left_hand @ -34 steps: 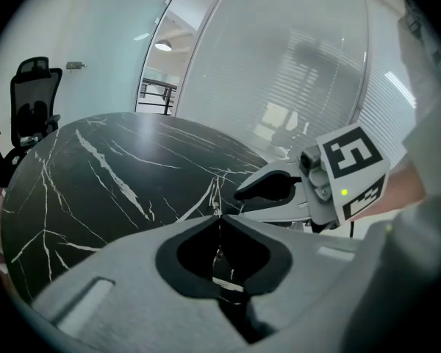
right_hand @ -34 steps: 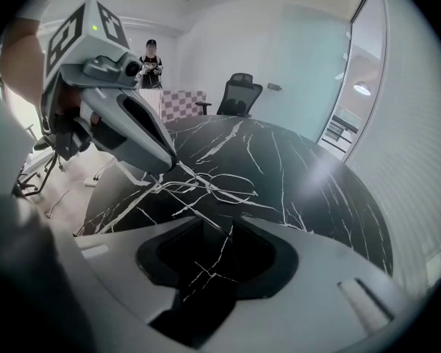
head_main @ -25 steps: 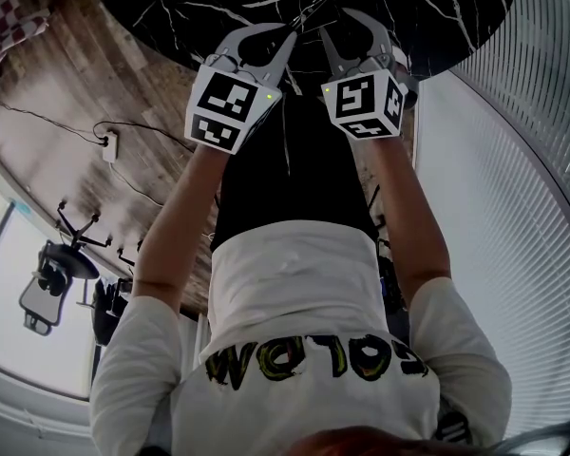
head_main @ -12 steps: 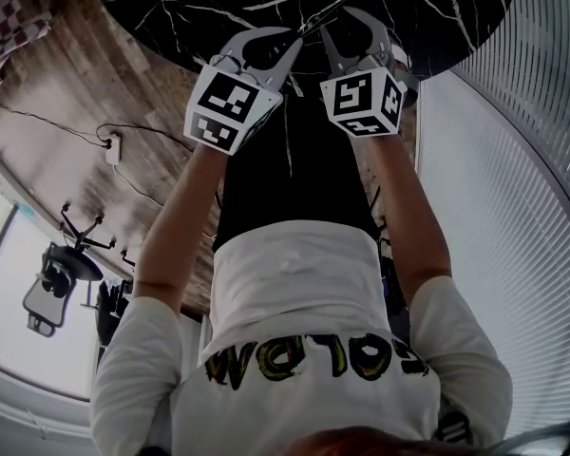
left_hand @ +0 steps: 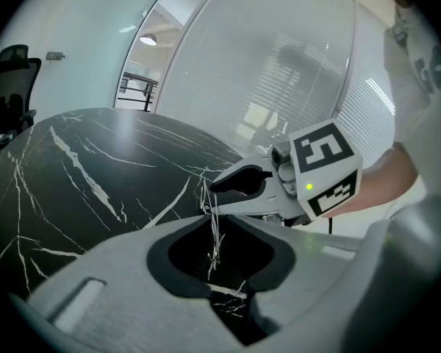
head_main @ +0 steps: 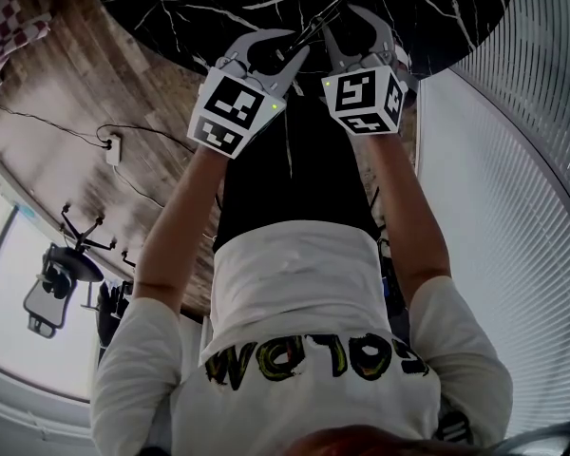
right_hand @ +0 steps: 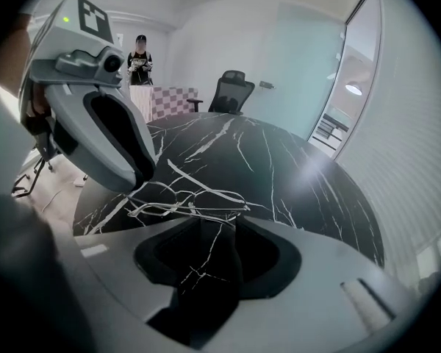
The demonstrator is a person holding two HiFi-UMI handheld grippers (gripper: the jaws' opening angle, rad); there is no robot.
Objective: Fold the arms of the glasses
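Head view: left gripper (head_main: 298, 47) is pinched narrow on the glasses (right_hand: 187, 201), held over the near edge of the table (head_main: 171, 8). Right gripper (head_main: 340, 19) stands wide, with the frame at its tips but unpressed. Best to hold the left grip steady and nudge the free arm inward near its hinge. Since a second ago the right jaws have just been opening, and both hands have barely shifted.

At twelve o'clock we see the glasses (head_main: 315, 22) over the marble table (head_main: 199, 8); the left gripper (head_main: 297, 46) holds them from seven o'clock; the jaws of the right gripper (head_main: 340, 22) have just been opening, the frame at their tips.
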